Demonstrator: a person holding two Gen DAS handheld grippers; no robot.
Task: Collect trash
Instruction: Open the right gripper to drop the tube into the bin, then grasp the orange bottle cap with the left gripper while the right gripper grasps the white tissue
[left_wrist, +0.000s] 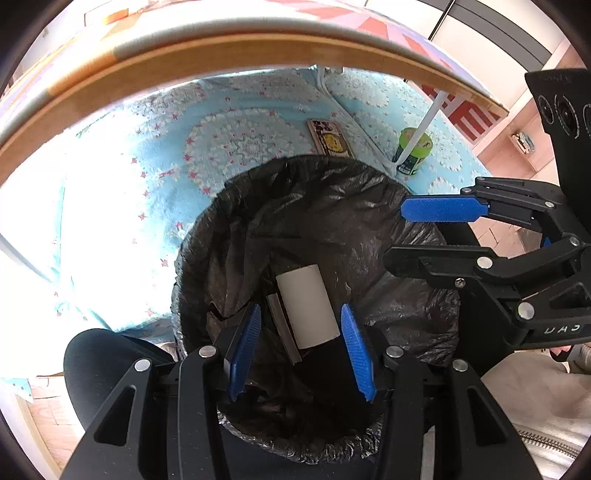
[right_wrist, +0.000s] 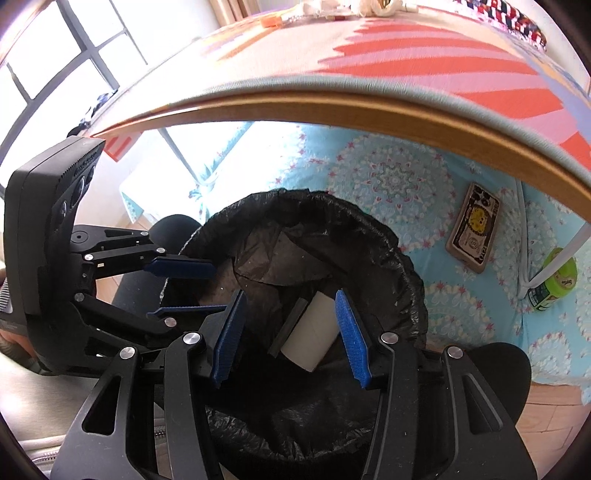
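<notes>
Both grippers, left (left_wrist: 301, 350) and right (right_wrist: 291, 336), jaws parted, empty, above lined bin (left_wrist: 369, 206) holding white roll (left_wrist: 308, 306).

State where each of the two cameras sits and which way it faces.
Left wrist: sits on the left claw, looking steeply down into the black-bagged trash bin at a white paper roll; the right claw and a dark knee show.
Right wrist: sits on the right claw, looking down into the same bin and roll; the left claw shows.
Shared: bin, roll, wooden table edge, green tub.
</notes>
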